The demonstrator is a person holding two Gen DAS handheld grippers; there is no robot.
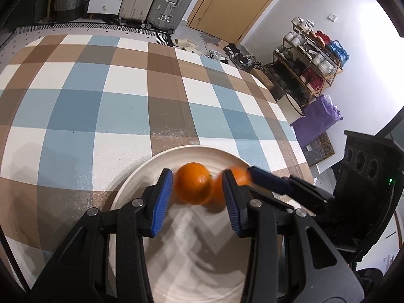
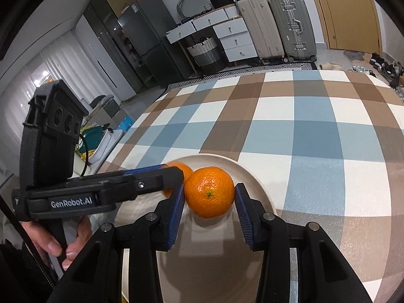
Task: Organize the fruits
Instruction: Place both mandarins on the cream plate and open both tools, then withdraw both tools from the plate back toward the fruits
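— Where are the fruits?

— Both are on the white plate (image 2: 255, 176), which sits on the checked tablecloth (image 2: 290, 116). The first orange (image 2: 209, 191) lies between the pads of my right claw (image 2: 209, 203). The left pad is at its skin, while the right pad stands just off it, so the claw is apart and not clamped.

— And your other claw?

— My left claw (image 1: 198, 197) has the second orange (image 1: 193, 186) between its pads, with a gap showing on each side. It looks blurred, so I cannot tell whether it is gripped. The two oranges lie just beside each other.

— Who holds it?

— A hand (image 2: 63, 240) on the grip.
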